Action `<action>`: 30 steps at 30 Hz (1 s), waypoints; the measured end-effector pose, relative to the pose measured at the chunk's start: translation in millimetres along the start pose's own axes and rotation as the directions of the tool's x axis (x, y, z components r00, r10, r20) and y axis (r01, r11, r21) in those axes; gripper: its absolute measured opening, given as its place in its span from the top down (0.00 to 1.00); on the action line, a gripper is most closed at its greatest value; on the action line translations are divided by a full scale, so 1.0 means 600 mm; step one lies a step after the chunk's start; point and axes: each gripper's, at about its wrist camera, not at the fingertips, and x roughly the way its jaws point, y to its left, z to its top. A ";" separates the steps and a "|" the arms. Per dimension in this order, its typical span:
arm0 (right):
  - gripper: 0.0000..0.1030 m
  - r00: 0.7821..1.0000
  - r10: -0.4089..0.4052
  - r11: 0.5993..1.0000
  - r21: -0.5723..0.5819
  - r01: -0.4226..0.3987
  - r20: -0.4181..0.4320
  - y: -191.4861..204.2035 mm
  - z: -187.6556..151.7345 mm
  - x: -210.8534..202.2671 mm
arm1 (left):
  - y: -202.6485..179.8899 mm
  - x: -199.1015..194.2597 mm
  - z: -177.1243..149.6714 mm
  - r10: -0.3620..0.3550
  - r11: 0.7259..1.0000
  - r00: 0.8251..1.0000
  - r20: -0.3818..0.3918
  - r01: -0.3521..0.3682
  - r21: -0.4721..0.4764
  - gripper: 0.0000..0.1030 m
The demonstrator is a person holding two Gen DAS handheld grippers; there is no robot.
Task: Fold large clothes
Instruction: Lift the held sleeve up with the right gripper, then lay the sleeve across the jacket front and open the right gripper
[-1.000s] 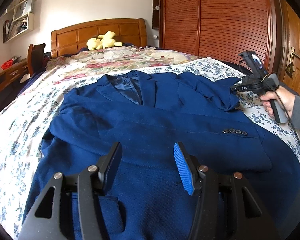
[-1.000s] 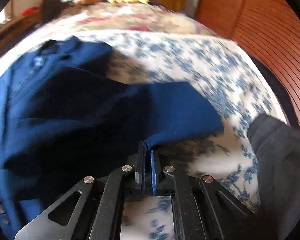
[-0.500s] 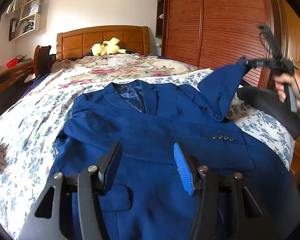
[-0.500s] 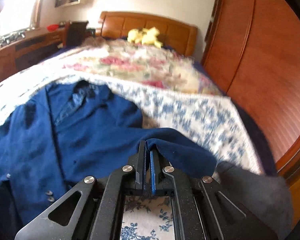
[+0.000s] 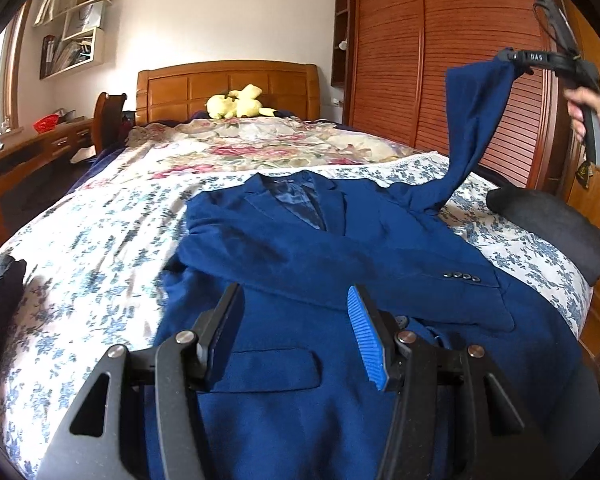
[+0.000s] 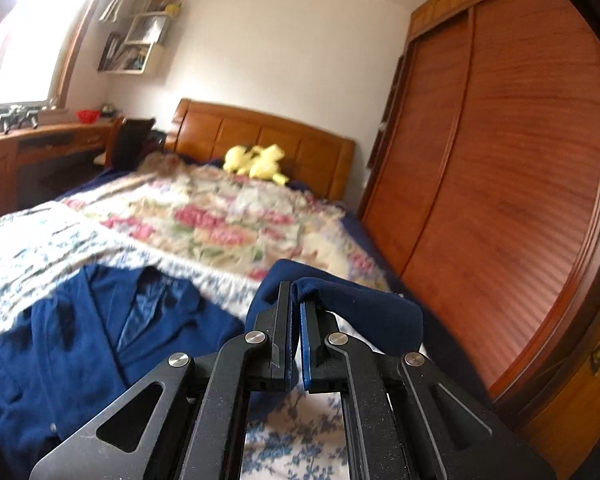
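Observation:
A blue blazer (image 5: 340, 264) lies face up on the bed, collar toward the headboard, one sleeve folded across its chest with cuff buttons (image 5: 462, 277) showing. Its other sleeve (image 5: 472, 128) is lifted high at the right, cuff pinched in my right gripper (image 5: 510, 58), held by a hand (image 5: 592, 116). In the right wrist view that gripper (image 6: 294, 292) is shut on the sleeve cuff (image 6: 340, 300), the blazer (image 6: 80, 332) below left. My left gripper (image 5: 294, 300) hovers open over the blazer's lower front, nothing between its fingers.
The bed has a blue-flowered sheet (image 5: 92, 248) and a floral quilt (image 5: 268, 144), with a yellow plush toy (image 5: 240, 106) at the wooden headboard. A dark garment (image 5: 548, 220) lies at the bed's right edge, another dark cloth (image 5: 0, 280) at the left. A wooden wardrobe (image 5: 440, 60) stands on the right.
My right gripper rose high with the sleeve cuff, pulling the sleeve up off the bed. My left gripper drew back and up a little, still open.

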 end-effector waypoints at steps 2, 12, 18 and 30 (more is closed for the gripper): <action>0.99 1.000 0.000 1.000 -0.001 0.000 0.027 0.009 0.013 -0.010 | 0.010 -0.006 -0.001 0.004 1.000 1.000 0.003 -0.004 -0.007 0.49; 0.99 0.985 0.170 0.985 -0.043 -0.169 0.027 0.132 0.030 0.004 | 0.054 -0.034 -0.011 0.036 0.999 0.999 0.016 -0.036 -0.039 0.49; 0.99 0.942 0.334 0.934 -0.122 -0.337 -0.043 0.246 -0.020 -0.009 | 0.071 -0.037 -0.010 0.047 0.997 0.999 0.020 -0.046 -0.062 0.49; 0.99 0.834 0.489 0.845 -0.097 -0.525 -0.253 0.352 -0.167 -0.033 | 0.057 -0.026 -0.015 0.048 0.998 0.999 0.006 -0.048 -0.043 0.49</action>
